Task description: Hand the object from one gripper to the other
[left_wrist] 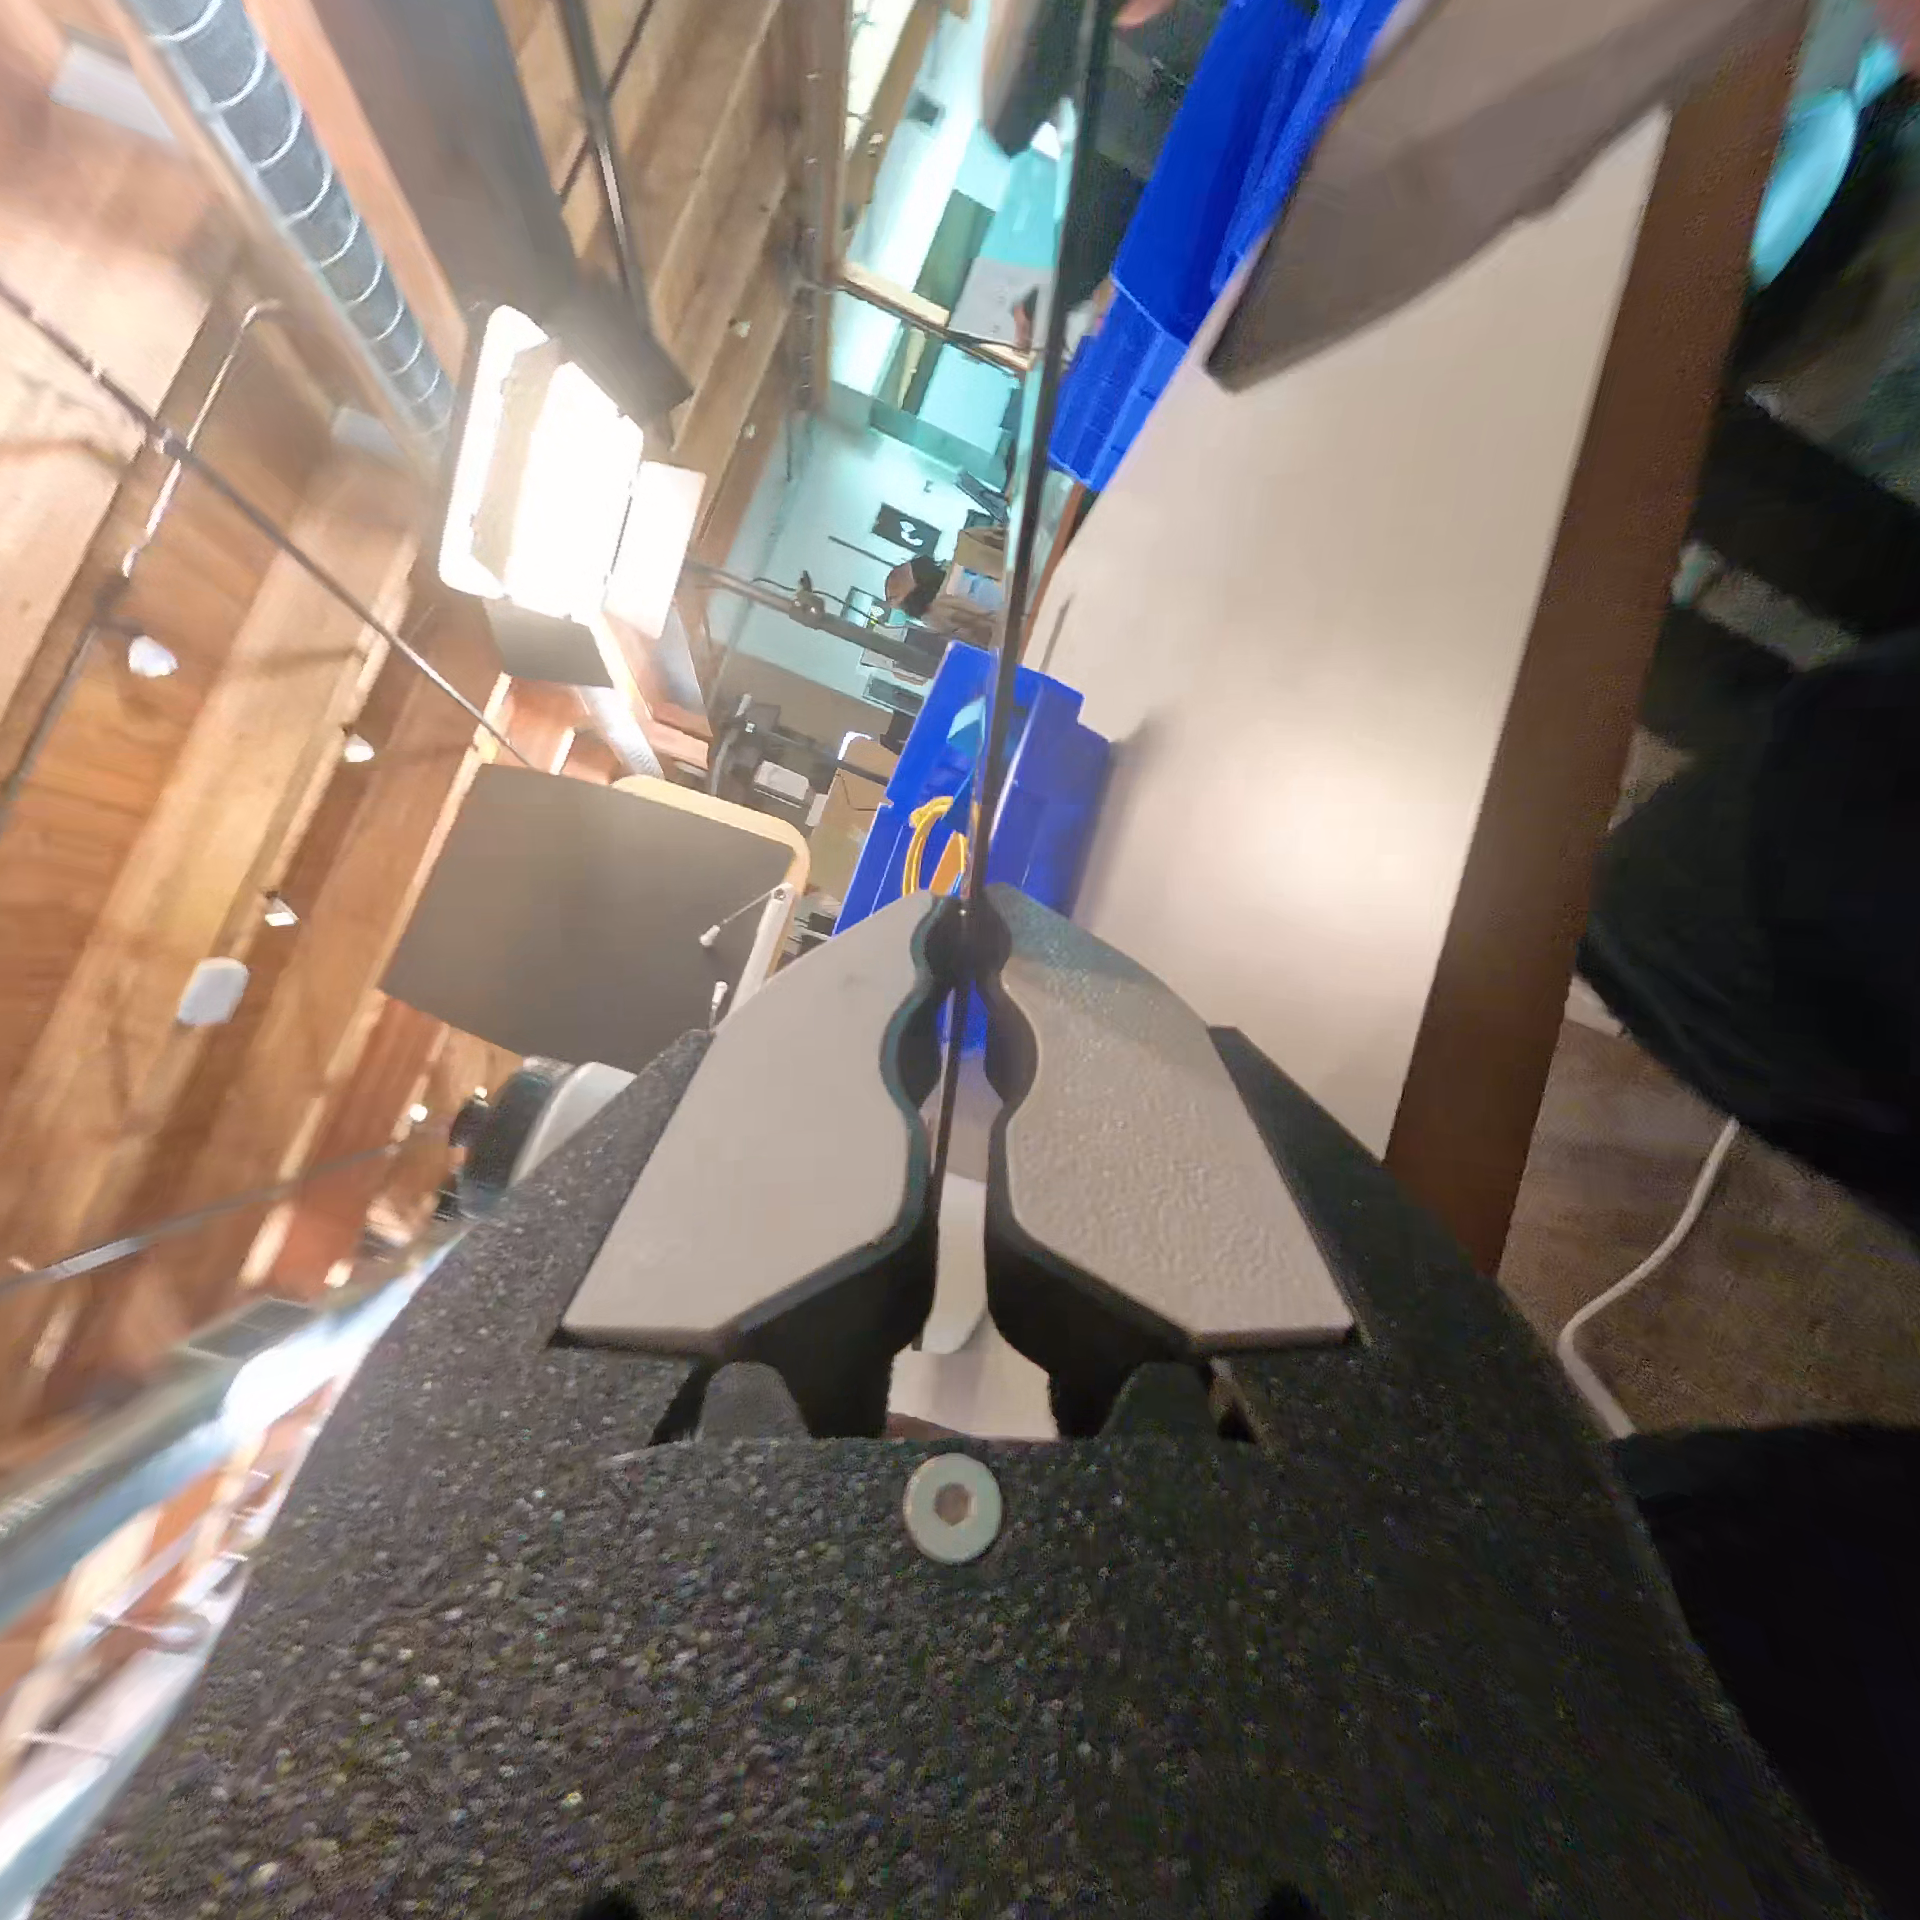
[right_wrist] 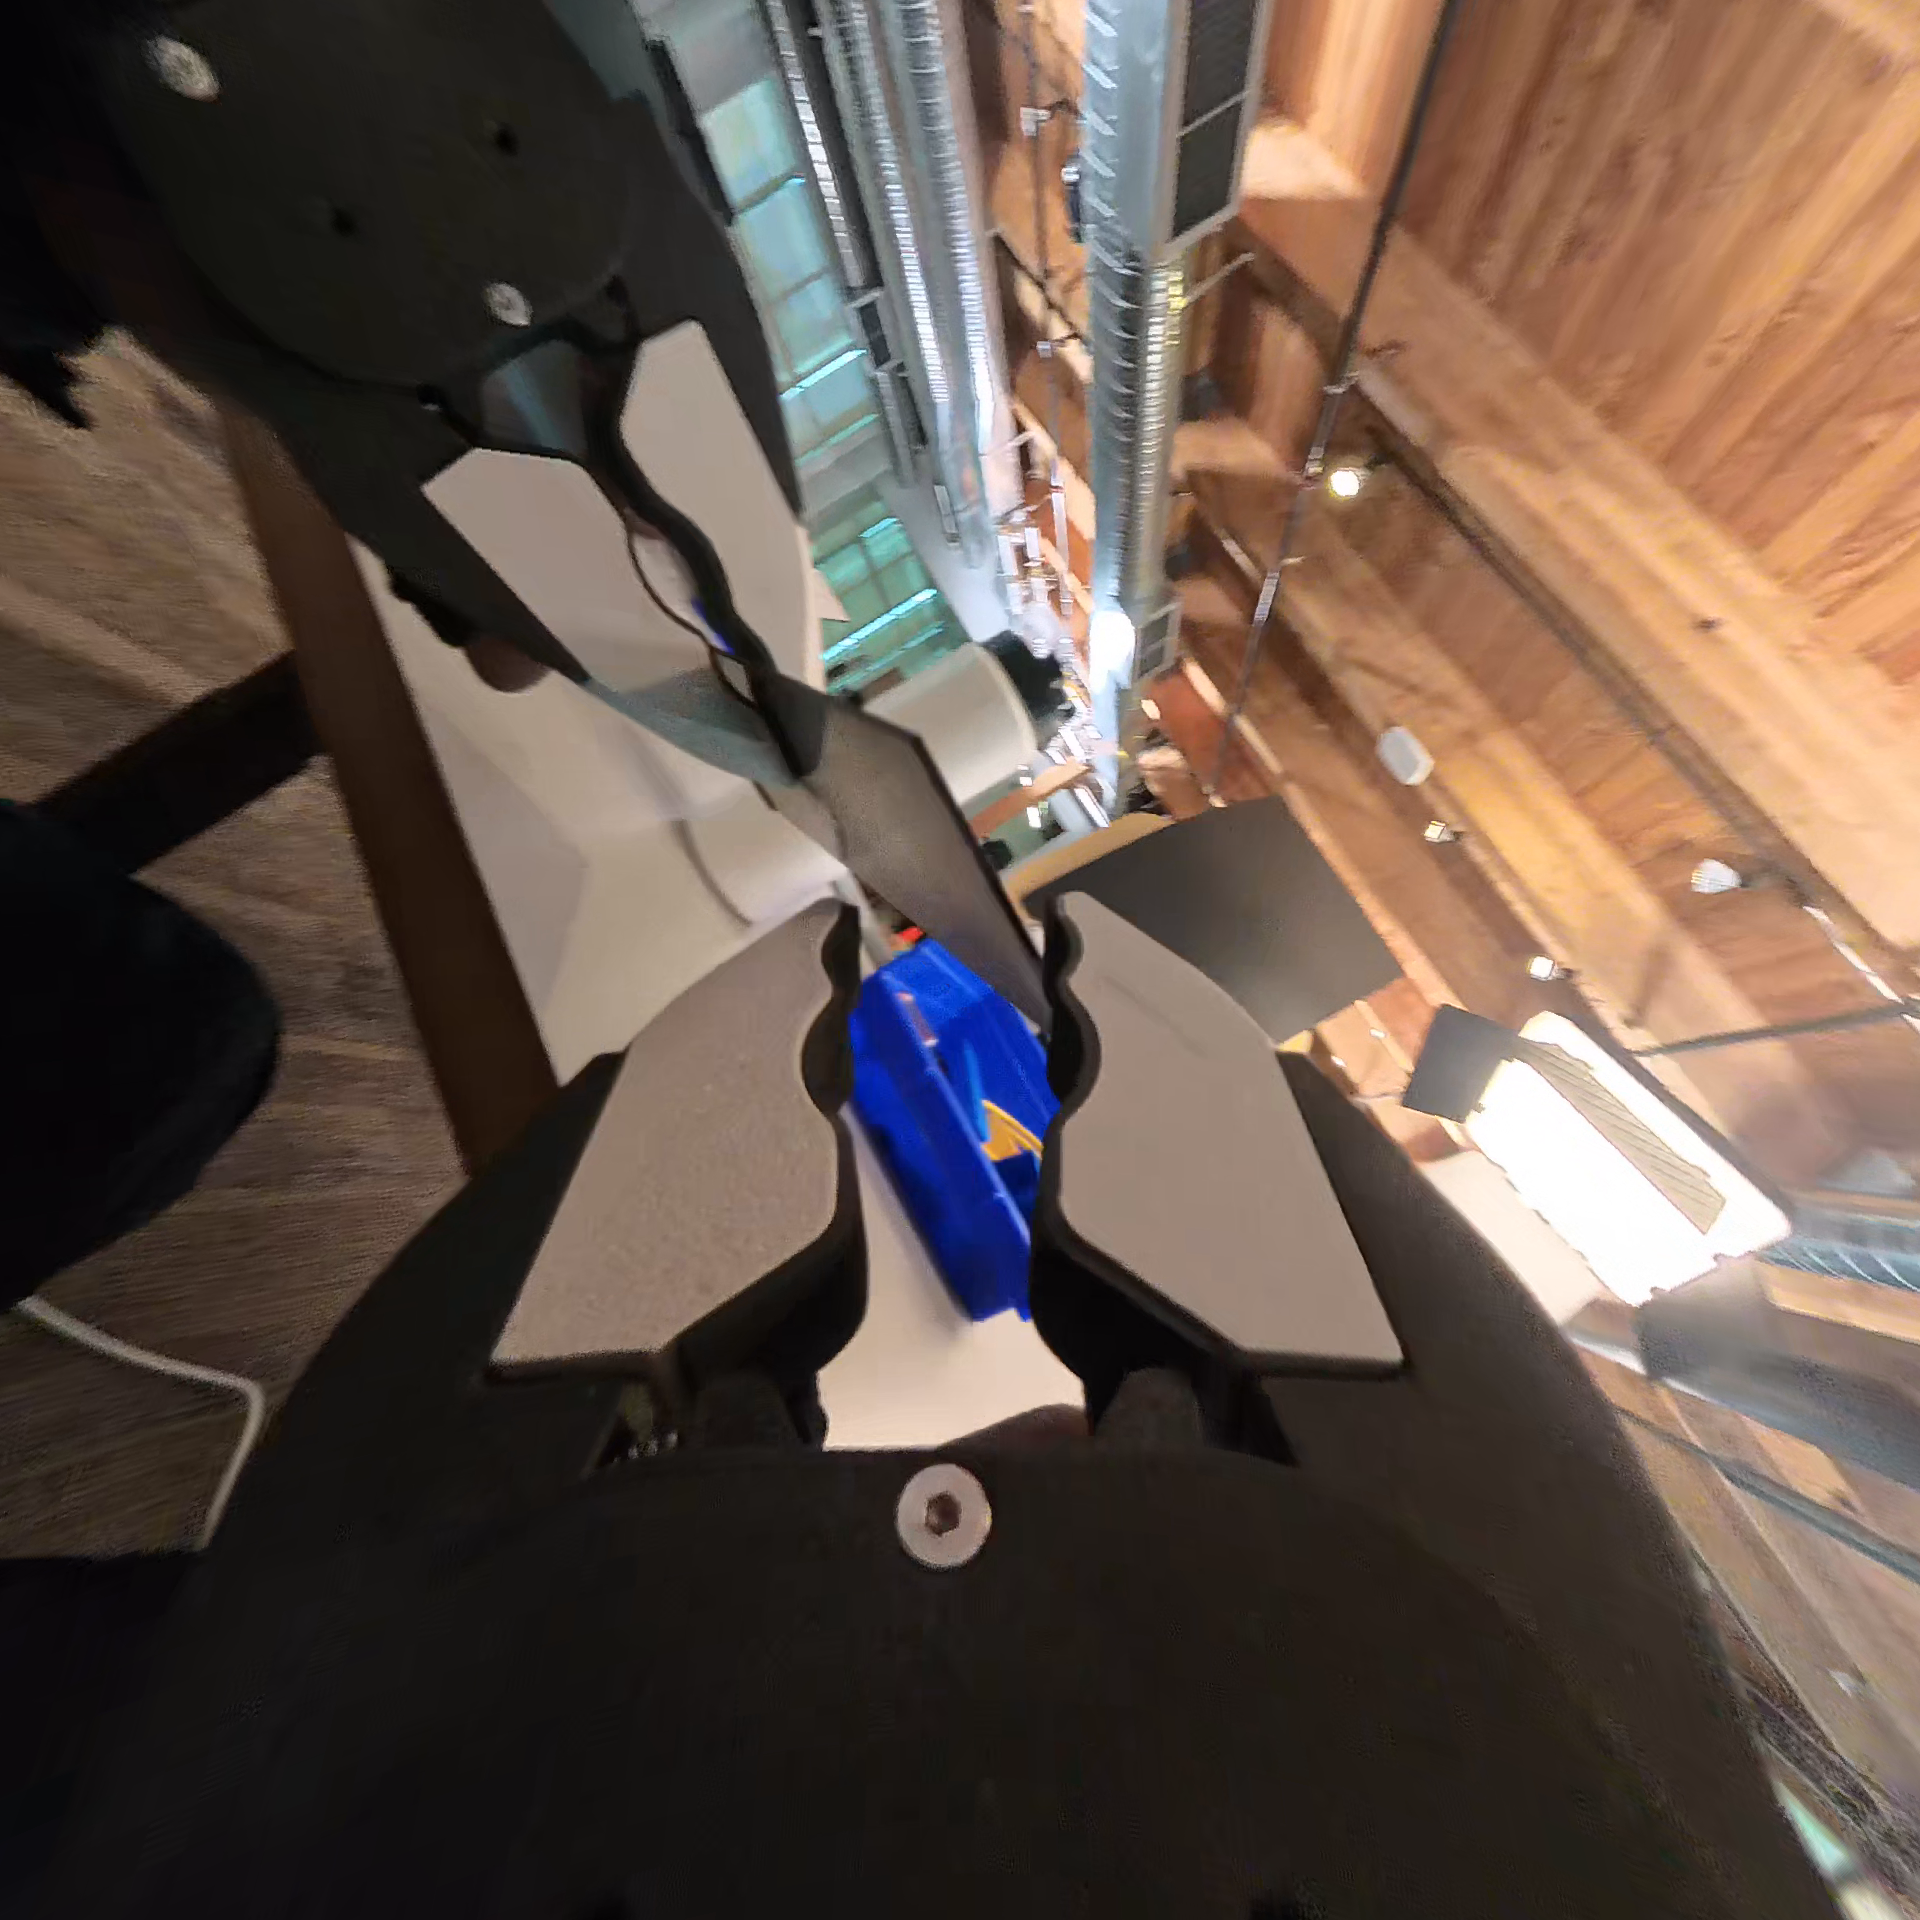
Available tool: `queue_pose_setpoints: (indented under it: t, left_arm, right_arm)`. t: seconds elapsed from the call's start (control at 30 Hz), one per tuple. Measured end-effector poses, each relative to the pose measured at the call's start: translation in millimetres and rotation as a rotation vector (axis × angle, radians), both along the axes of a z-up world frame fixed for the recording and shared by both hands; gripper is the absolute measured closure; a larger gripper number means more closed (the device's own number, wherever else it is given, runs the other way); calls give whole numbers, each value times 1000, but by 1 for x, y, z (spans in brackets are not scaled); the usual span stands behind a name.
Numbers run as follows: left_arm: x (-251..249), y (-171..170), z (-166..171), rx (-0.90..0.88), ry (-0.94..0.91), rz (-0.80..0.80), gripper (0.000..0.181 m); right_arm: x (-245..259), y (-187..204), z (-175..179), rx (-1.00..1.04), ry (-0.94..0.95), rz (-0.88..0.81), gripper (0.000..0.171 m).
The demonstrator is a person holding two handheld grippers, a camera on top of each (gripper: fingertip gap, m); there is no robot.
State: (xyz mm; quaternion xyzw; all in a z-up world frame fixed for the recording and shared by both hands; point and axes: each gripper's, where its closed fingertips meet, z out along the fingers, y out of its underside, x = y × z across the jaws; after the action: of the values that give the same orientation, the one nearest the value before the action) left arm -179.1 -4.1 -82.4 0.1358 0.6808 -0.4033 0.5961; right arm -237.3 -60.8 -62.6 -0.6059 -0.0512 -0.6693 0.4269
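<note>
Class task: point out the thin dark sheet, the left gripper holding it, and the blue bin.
thin dark sheet (right_wrist: 914, 831), right wrist view, flat face.
left gripper (left_wrist: 961, 930), left wrist view, closed fingertips.
blue bin (right_wrist: 935, 1122), right wrist view, side wall.

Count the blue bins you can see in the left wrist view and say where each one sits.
2 groups at least: one blue bin just beyond the tool tips, and a blue stack farther back along the white table; the stack's number is unclear.
</note>
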Motion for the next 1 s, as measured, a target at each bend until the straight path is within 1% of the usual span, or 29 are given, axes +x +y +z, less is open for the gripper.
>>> queue_pose_setpoints:
  t: [0.07,0.17,0.27,0.33,0.4,0.47,0.53,0.63,0.7,0.77,0.87,0.97,1.0]
  left_arm:
    - [-1,-2,7,-96,87,-12,178]
    - [-7,-8,18,-260,233,-69,179]
    - [-10,-11,20,-365,420,-130,179]
    - [-15,-15,19,-453,615,-211,179]
    - [-24,-18,21,-549,844,-333,179]
    - [-37,-22,23,-609,1071,-481,179]
    - [-49,-23,23,-628,1263,-594,179]
    - [-65,-27,17,-617,1555,-720,179]
    - [-69,-31,12,-630,1684,-772,179]
    - [-70,-35,5,-627,1768,-787,179]
    - [-77,-44,-5,-587,1848,-801,178]
    - [-90,-55,-14,-521,1916,-822,178]
    - [-94,-59,-18,-497,1929,-821,179]
  right_arm:
    - [0,-6,9,54,-41,-21,131]
    - [-1,-11,14,85,-86,-45,129]
    - [-2,-12,14,81,-117,-55,128]
    - [1,-13,11,65,-119,-70,128]
    - [3,-15,9,43,-131,-87,127]
    - [5,-16,7,9,-157,-112,127]
    - [8,-18,4,-46,-218,-166,127]
    - [10,-19,1,-116,-302,-229,125]
    - [8,-18,3,-129,-356,-246,121]
    - [5,-18,7,-138,-406,-262,114]
    - [3,-18,7,-168,-448,-275,107]
    - [4,-16,4,-190,-452,-267,107]
    - [5,-15,2,-196,-448,-260,110]
